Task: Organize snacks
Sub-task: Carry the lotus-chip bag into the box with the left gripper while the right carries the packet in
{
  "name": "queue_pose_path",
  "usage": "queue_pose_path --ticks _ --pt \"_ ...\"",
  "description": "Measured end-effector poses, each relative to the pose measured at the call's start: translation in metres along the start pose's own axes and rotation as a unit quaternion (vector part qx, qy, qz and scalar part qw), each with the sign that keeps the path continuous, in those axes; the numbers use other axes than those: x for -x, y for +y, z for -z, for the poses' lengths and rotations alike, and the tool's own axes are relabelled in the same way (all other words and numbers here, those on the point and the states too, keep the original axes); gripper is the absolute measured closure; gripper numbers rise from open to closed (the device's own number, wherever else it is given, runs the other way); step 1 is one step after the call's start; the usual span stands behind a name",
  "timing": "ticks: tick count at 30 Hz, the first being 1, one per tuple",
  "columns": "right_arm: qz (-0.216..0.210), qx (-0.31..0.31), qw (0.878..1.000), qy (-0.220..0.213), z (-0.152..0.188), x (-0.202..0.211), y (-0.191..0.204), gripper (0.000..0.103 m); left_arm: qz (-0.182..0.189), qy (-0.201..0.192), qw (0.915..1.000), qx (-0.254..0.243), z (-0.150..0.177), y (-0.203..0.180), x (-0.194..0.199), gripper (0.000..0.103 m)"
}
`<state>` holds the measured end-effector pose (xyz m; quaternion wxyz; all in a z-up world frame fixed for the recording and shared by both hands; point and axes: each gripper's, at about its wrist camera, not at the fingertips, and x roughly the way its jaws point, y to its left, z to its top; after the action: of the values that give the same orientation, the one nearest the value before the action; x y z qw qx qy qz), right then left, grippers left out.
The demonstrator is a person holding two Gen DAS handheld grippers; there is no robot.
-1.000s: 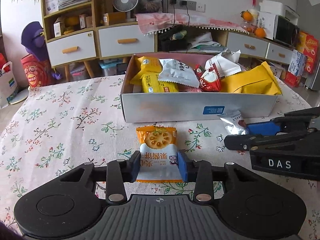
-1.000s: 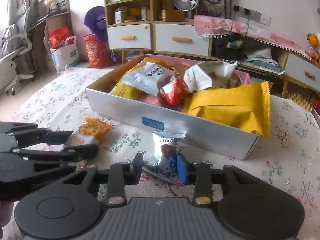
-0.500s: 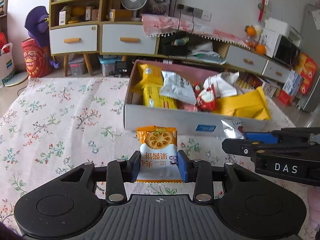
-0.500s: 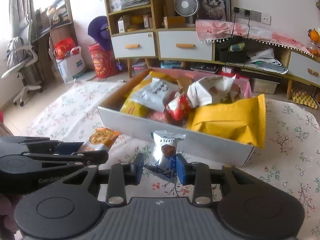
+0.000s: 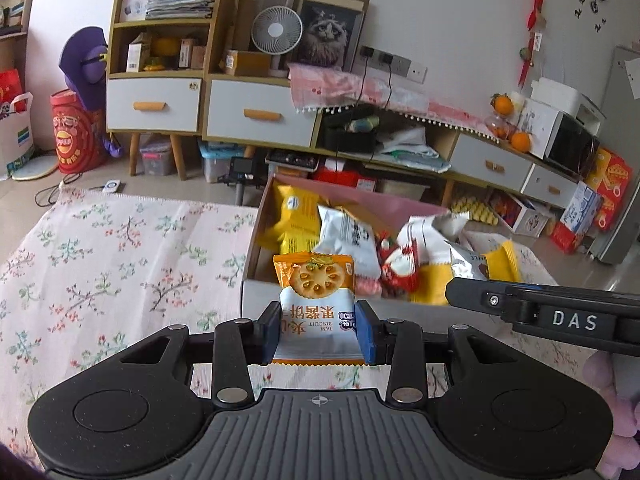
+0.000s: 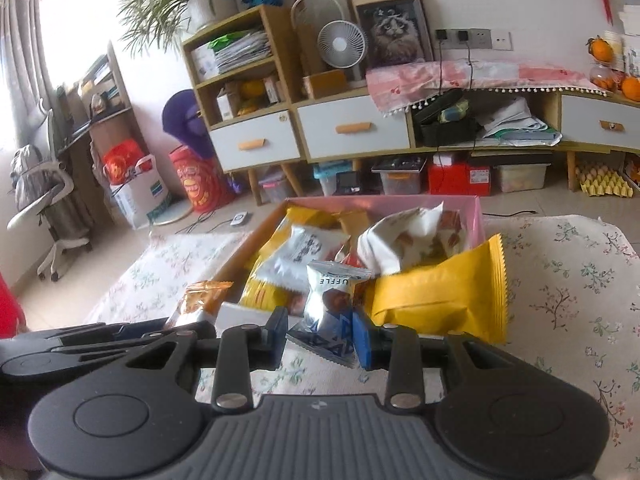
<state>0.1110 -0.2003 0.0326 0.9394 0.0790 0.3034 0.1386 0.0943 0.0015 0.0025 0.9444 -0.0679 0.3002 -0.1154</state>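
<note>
My left gripper is shut on an orange-and-white jam biscuit packet, held up in front of the near wall of the open cardboard snack box. My right gripper is shut on a silver truffle packet, lifted just before the same snack box. The box holds several packets, among them a big yellow bag and a white bag. In the left wrist view the right gripper reaches in from the right with the silver packet. In the right wrist view the left gripper lies at the left with the orange packet.
A floral tablecloth covers the table under the box. Beyond the table edge are the floor, wooden drawer cabinets, a small fan and a low shelf with oranges. An office chair stands at the far left.
Both grippers have risen off the tablecloth with their packets and now view the box from higher up. Each packet now overlaps the box's near wall and contents instead of the cloth.
</note>
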Motion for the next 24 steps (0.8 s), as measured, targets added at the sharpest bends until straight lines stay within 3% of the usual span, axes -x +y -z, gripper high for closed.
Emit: queue_pose_path --ticks 11,17,24 --pt "0.020 -0.017 0.999 -0.024 -0.009 -0.021 -0.006 0.084 -0.026 -0.026 0.9990 -0.027 -0.027 -0.004 -0.038 0.067" --pt "0.042 0.012 0.999 -0.008 -0.001 -0.034 -0.004 0.084 -0.029 0.005 0.9993 -0.023 -0.017 0.001 -0.058 0.067" --pt "0.041 0.011 0.999 -0.009 0.000 -0.038 -0.007 0.083 -0.025 0.002 0.9994 -0.023 -0.017 0.009 -0.063 0.066"
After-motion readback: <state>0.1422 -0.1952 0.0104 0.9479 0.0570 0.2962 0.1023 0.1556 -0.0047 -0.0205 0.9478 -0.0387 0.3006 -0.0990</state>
